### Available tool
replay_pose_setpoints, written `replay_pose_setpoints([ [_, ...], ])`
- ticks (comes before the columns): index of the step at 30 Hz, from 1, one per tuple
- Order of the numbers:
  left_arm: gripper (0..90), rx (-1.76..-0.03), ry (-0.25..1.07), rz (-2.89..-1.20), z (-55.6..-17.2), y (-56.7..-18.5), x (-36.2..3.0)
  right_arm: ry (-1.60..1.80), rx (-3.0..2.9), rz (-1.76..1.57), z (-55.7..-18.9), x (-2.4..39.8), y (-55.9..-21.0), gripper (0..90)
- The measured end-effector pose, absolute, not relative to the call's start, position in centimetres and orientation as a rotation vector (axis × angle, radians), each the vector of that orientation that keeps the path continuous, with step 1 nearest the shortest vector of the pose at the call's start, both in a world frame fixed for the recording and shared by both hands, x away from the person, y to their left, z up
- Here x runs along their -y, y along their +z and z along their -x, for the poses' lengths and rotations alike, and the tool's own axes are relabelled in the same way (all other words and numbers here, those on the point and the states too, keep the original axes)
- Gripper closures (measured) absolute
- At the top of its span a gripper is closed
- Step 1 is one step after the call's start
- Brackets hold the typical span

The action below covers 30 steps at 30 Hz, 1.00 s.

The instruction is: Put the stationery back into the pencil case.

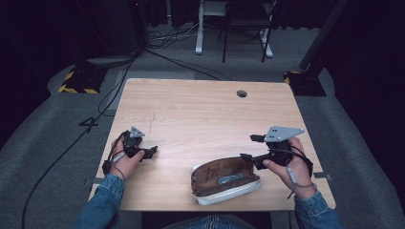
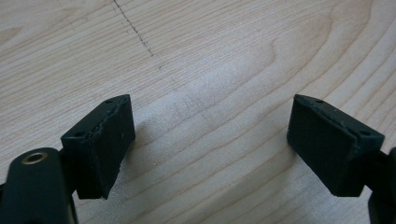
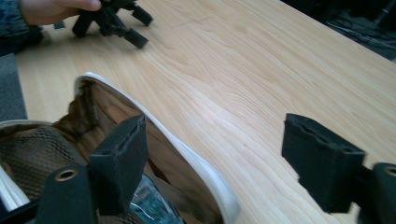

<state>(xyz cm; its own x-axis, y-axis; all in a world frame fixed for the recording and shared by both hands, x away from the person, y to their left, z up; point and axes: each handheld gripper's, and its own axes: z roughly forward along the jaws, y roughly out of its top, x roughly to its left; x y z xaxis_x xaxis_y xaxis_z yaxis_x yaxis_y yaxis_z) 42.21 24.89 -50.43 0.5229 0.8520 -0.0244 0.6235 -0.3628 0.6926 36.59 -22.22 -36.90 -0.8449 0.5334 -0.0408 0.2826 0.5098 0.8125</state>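
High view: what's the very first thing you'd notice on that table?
The open pouch lying near the table's front edge, white outside and brown inside, with something shiny tucked in it. The right claw hangs wide open at the pouch's right end, one jaw over the opening and the other over bare wood. Off to the left, the left claw rests open on the wood, holding nothing.

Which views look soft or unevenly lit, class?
High view: wooden table bright, surroundings nearly black. Left gripper view: left tool pads slightly soft, pale sheen on the wood. Right gripper view: open pouch blurred close up.
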Motion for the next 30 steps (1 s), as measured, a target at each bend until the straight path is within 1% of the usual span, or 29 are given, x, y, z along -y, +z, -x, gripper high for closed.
replay_pose_setpoints([
  [4,14.9,-1.194,0.451,-2.11,-42.3,-50.4,-24.9,1.242,-2.428,-0.735,-37.0,23.4,-37.0,20.3],
  [8,14.7,-1.2,0.448,-2.104,-42.4,-50.5,-24.8,1.214,-2.384,-0.788,-37.9,25.3,-37.4,16.2],
  [18,14.7,-1.198,0.445,-2.106,-42.4,-50.5,-24.8,1.186,-2.332,-0.973,-39.9,28.7,-39.6,16.3],
  [25,14.7,-1.198,0.445,-2.105,-42.4,-50.5,-24.8,1.137,-2.283,-1.1,-41.4,31.2,-42.3,16.2],
  [30,14.7,-1.199,0.447,-2.104,-42.4,-50.5,-24.8,1.102,-2.264,-1.155,-42.0,32.2,-43.7,16.3],
])
